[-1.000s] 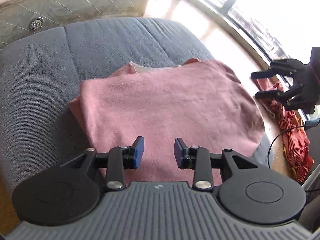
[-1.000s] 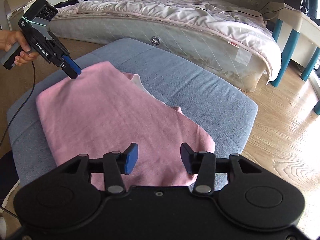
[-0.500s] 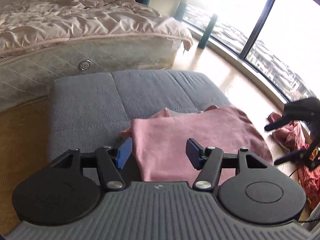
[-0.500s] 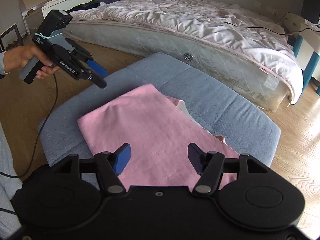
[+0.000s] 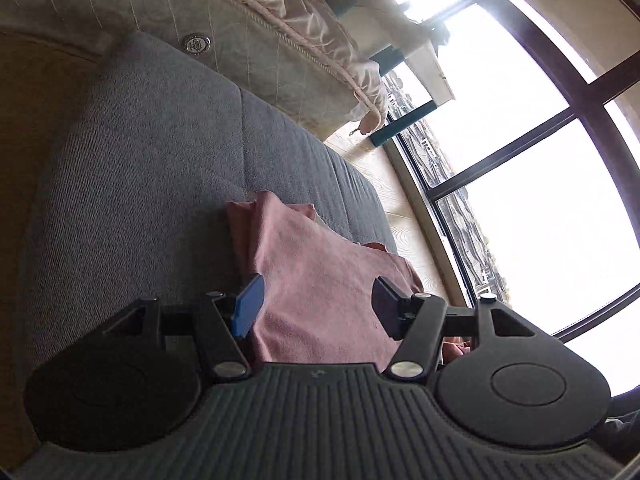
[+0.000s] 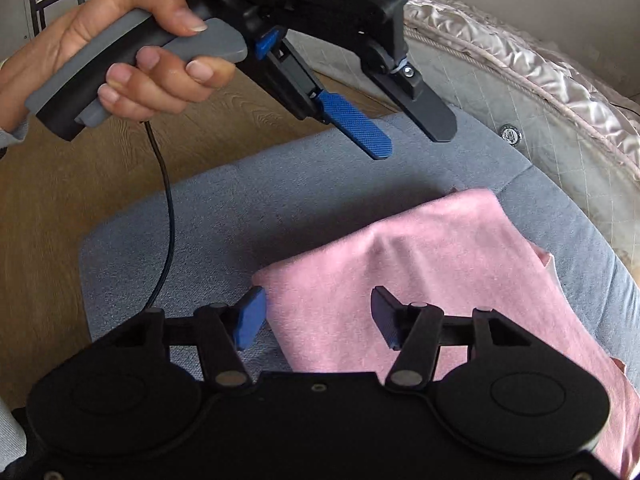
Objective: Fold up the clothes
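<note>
A folded pink garment (image 5: 320,280) (image 6: 440,260) lies on a grey-blue cushion (image 5: 140,180) (image 6: 240,208). My left gripper (image 5: 318,308) is open and hovers over the garment's near edge, rolled to one side, with nothing held. In the right wrist view the left gripper (image 6: 408,138) hangs in the air above the cushion's far side, with a hand (image 6: 120,60) on its grey handle. My right gripper (image 6: 318,316) stands over the garment's left corner. Its jaws are closing, the cloth lies below them, and the pads do not press on it.
A mattress with a satin quilt (image 5: 260,60) (image 6: 540,100) runs along the cushion's far side. A large window (image 5: 520,160) and a teal table leg (image 5: 402,124) lie to the right. Wooden floor (image 6: 60,200) surrounds the cushion. A black cable (image 6: 168,220) hangs from the left gripper.
My left gripper opened wider, rolled and drew back toward the garment's edge. My right gripper swept across the garment to its left corner, so the left gripper now looms close above it.
</note>
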Demonstrator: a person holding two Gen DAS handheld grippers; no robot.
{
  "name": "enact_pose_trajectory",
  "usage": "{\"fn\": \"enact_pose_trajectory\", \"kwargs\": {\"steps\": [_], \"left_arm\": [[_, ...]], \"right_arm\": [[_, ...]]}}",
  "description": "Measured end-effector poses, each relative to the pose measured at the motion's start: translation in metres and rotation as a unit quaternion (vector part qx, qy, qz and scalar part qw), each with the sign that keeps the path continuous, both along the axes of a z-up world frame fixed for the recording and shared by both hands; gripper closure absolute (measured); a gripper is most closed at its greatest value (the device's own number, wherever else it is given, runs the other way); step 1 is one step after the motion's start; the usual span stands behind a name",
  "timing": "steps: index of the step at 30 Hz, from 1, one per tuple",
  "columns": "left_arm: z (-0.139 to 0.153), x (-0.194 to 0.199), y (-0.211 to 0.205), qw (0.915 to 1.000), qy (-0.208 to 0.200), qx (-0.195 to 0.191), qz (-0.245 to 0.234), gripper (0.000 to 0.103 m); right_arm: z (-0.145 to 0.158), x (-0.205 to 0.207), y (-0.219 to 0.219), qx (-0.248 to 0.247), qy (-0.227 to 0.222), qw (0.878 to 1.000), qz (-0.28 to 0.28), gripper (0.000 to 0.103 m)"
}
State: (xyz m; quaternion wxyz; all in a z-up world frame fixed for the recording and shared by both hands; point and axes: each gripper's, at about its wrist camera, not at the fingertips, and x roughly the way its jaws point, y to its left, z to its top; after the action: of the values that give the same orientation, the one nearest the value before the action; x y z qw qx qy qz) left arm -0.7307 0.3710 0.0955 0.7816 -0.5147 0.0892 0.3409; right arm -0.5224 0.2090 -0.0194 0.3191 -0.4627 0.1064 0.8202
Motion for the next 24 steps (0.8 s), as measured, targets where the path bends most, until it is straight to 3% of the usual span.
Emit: {"fn": "enact_pose_trajectory", "kwargs": {"steps": [4, 8, 10, 12, 13, 15, 19, 24], "left_arm": [[-0.009, 0.003, 0.009, 0.9999, 0.006, 0.001, 0.009, 0.037], [-0.019, 0.012, 0.018, 0.9999, 0.001, -0.006, 0.015, 0.037], [-0.023, 0.013, 0.02, 0.9997, -0.008, -0.009, 0.021, 0.037], [-0.024, 0.012, 0.022, 0.9995, -0.017, -0.009, 0.026, 0.037], [-0.024, 0.012, 0.022, 0.9994, -0.02, -0.006, 0.029, 0.037], [-0.022, 0.009, 0.021, 0.9991, -0.026, 0.004, 0.034, 0.036], [-0.02, 0.006, 0.018, 0.9976, -0.055, 0.018, 0.039, 0.032], [-0.02, 0.027, 0.015, 0.9982, -0.052, 0.024, 0.017, 0.032]], "right_arm": [[-0.01, -0.014, -0.002, 0.01, -0.014, 1.0, -0.003, 0.042], [-0.028, -0.029, -0.012, 0.062, -0.082, 0.994, 0.047, 0.045], [-0.03, -0.03, -0.011, 0.072, -0.086, 0.992, 0.054, 0.056], [-0.029, -0.029, -0.004, 0.076, -0.095, 0.991, 0.046, 0.089], [-0.027, -0.028, -0.001, 0.08, -0.099, 0.991, 0.047, 0.094], [-0.02, -0.02, 0.01, 0.054, -0.076, 0.995, 0.035, 0.095], [0.021, 0.021, 0.033, 0.026, 0.02, 0.998, -0.06, 0.096], [0.069, 0.093, 0.046, 0.015, 0.106, 0.973, -0.206, 0.096]]}}
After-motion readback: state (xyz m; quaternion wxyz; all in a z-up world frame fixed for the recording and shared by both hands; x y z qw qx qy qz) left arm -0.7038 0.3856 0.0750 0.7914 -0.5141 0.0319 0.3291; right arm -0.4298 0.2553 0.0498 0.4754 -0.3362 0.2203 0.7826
